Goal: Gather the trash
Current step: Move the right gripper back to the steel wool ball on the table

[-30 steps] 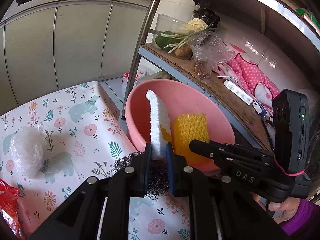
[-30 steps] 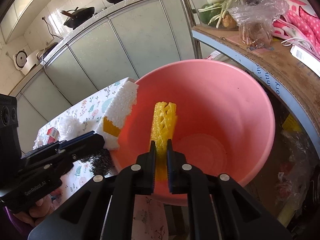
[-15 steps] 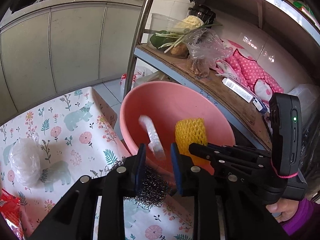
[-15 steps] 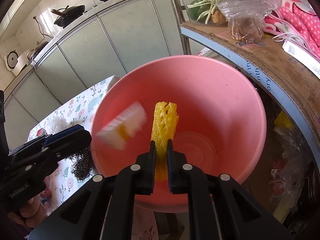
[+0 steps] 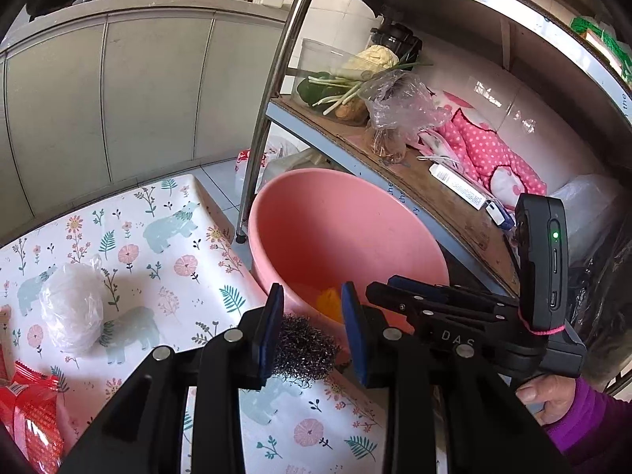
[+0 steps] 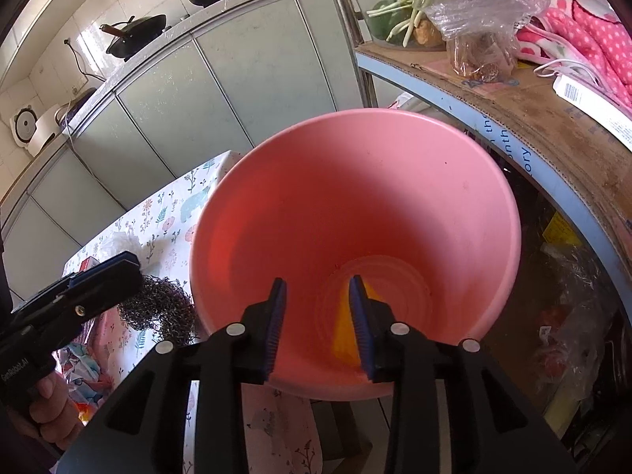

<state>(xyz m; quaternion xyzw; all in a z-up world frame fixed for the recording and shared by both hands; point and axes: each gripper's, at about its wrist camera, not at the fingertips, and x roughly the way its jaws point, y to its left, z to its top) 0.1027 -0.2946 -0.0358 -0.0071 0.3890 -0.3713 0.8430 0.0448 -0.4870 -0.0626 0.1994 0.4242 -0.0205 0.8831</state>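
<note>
Both grippers hang spread and empty: the left gripper (image 5: 312, 318) above the scourer (image 5: 304, 349), the right gripper (image 6: 317, 316) over the basin (image 6: 395, 181), lower centre of its frame. Yellow trash (image 6: 347, 337) lies on the basin floor, mostly hidden behind the right fingers. Risk now: the wiry scourer could snag a pad, or roll off the table edge if nudged. The bag (image 5: 71, 308) and red wrapper (image 5: 27, 410), lower left, wait; the wrapper is cut off.
</note>
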